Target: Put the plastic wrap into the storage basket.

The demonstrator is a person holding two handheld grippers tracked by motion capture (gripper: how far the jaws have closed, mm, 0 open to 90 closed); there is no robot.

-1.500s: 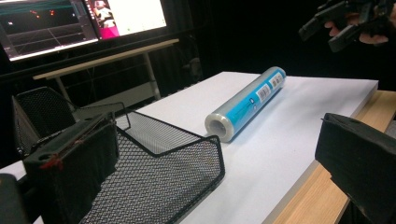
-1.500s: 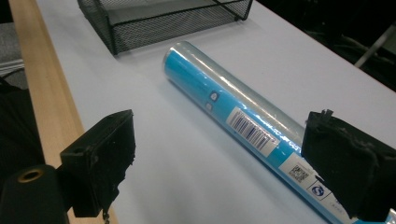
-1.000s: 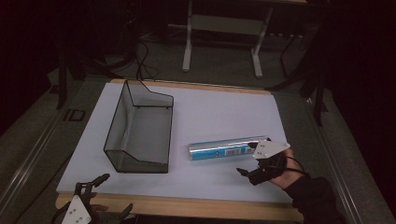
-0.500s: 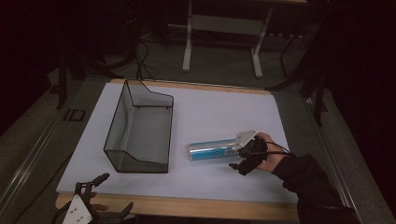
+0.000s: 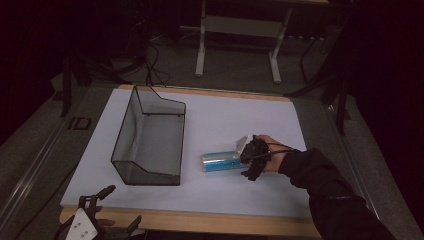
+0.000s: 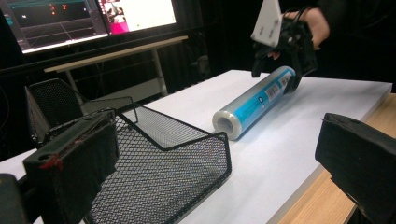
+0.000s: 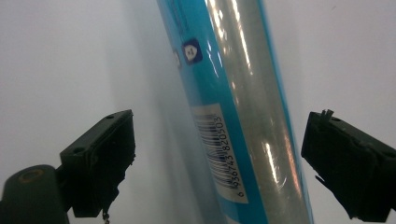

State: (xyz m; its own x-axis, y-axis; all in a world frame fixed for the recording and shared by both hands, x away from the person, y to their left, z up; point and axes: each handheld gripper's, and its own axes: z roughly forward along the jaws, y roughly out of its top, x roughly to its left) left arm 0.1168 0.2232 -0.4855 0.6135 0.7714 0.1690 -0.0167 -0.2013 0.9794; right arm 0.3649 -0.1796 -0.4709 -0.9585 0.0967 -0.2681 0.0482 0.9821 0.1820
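Blue roll of clear film [image 5: 220, 161] lies on its side on the white worktop [image 5: 240, 120], right of the black mesh basket [image 5: 150, 145]. Right claw [image 5: 251, 159] sits over the roll's right end, jaws spread wide either side, not touching it. Left claw [image 5: 107, 210] at near left edge, jaws apart, holding nothing.

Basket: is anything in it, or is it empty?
Empty. The high view looks straight into the basket and shows bare mesh; the roll lies outside it on the table.
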